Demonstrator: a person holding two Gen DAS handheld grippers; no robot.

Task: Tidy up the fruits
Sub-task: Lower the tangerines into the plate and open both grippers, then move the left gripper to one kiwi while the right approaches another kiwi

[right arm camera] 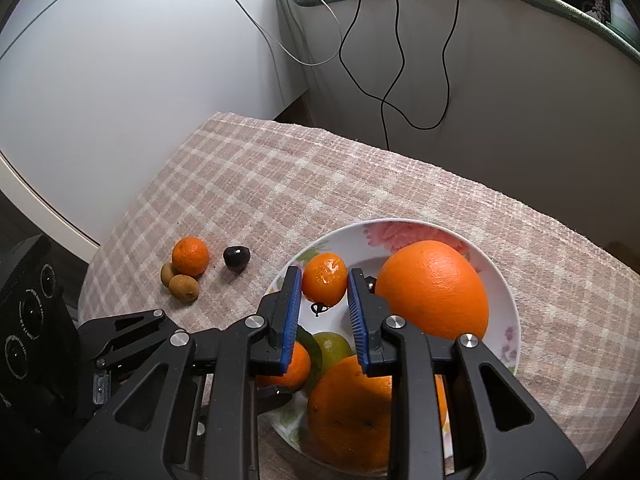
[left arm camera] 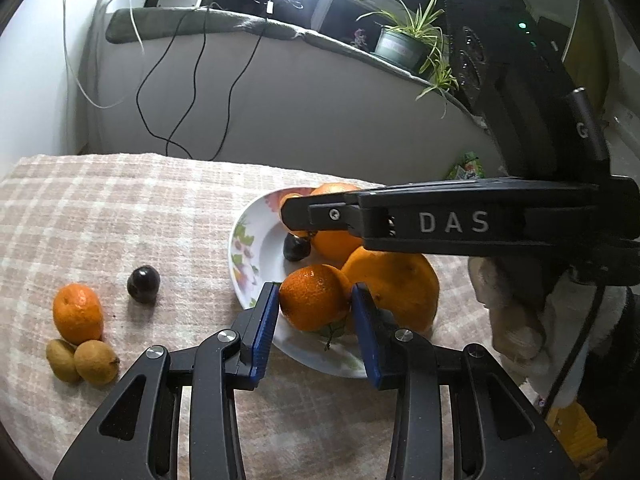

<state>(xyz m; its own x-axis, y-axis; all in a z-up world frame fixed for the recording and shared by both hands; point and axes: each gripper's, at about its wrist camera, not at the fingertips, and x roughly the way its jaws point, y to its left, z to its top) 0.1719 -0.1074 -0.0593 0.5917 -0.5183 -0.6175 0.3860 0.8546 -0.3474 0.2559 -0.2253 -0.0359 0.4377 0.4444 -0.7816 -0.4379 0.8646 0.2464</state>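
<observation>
The floral plate sat on a checked tablecloth and served as the anchor of the scene. The right gripper hung over the plate's near-left part, its blue pads pinching a small mandarin from both sides, with a dark stem bit showing just under the fruit. Beside that mandarin, toward the plate's right, lay a large orange; a second big orange filled the plate's near edge, and a green fruit sat between them, partly hidden behind the fingers. In the left wrist view the left gripper reached in at the plate's near rim, its pads closed against the sides of another mandarin that lay in the plate, touching the big orange next to it. A dark plum-like fruit rested deeper in the plate, under the body of the right gripper, which crossed the view above it. Off the plate to its left, on the cloth, a second dark fruit lay alone; farther from the plate a loose mandarin touched two small brownish fruits lying side by side. Beyond the plate stood a pale wall with black cables hanging down it, and a potted plant on the ledge above. A person's light sleeve showed to the plate's right.
</observation>
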